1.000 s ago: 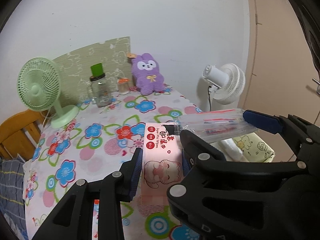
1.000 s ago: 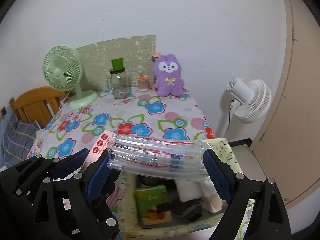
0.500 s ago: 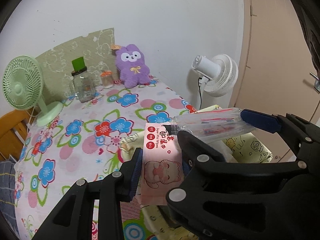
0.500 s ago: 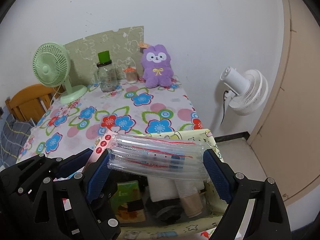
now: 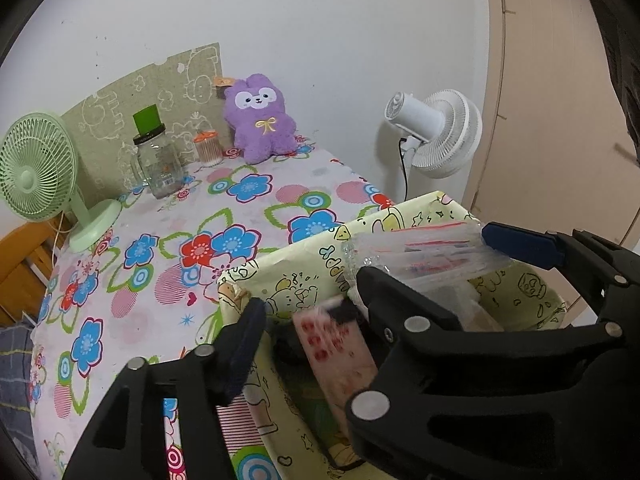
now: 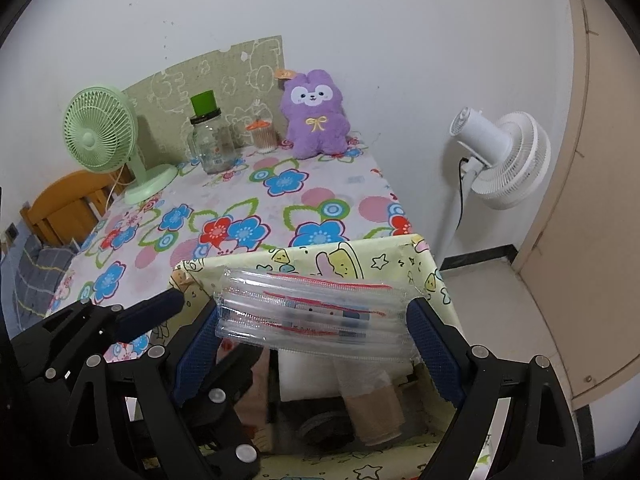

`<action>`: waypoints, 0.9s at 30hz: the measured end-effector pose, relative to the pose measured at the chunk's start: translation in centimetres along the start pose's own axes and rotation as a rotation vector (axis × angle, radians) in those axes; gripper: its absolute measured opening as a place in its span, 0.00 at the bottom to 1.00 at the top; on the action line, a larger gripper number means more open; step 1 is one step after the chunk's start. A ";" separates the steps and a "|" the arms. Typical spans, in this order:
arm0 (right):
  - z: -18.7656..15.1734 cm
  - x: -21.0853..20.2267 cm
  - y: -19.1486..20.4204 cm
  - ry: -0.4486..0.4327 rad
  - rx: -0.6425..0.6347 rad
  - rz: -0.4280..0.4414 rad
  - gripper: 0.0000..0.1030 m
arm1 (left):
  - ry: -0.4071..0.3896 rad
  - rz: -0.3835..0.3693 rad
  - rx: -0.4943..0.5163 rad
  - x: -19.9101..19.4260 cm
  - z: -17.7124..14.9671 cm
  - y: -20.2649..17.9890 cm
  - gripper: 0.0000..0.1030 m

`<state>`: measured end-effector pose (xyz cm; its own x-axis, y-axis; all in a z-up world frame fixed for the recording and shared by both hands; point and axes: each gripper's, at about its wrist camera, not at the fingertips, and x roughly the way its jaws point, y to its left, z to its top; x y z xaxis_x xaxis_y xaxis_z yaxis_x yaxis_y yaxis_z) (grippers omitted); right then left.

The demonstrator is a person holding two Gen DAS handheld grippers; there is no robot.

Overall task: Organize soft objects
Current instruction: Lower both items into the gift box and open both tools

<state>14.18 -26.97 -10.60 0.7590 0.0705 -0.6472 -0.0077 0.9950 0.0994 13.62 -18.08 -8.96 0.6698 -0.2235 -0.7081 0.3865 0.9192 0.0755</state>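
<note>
1. Risk noted: my right gripper (image 6: 316, 344) pinched the clear pouch (image 6: 312, 312) only by its two ends. The film looked slick and slack, so I judged it could buckle or slide out and land on the rim of the yellow bin (image 6: 304, 252) rather than inside.
2. Second risk: both tools crowded the same opening; a bump could have knocked either load askew.
3. My left gripper (image 5: 308, 320) stood spread, gripping nothing. The pink wipes pack (image 5: 340, 356) sat blurred between its fingers, down inside the bin (image 5: 288, 272); whether it touched either finger I could not tell.
4. The pouch hung level across the right fingers, directly above the bin's contents, not yet let go.
</note>
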 end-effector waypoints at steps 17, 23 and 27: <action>-0.2 0.3 0.7 0.022 -0.017 -0.003 1.00 | 0.006 -0.019 0.007 -0.3 -0.4 0.3 0.86; -0.4 -0.8 1.5 0.001 -0.026 0.015 1.00 | -0.013 -0.007 0.001 -1.4 -0.9 0.8 0.87; -0.4 -1.7 2.1 -0.018 -0.028 0.014 1.00 | -0.031 -0.003 -0.003 -2.5 -1.1 1.4 0.87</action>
<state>12.61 -24.98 -9.61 0.7701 0.0831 -0.6325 -0.0364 0.9956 0.0865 11.78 -15.93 -7.86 0.6880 -0.2363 -0.6862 0.3868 0.9194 0.0712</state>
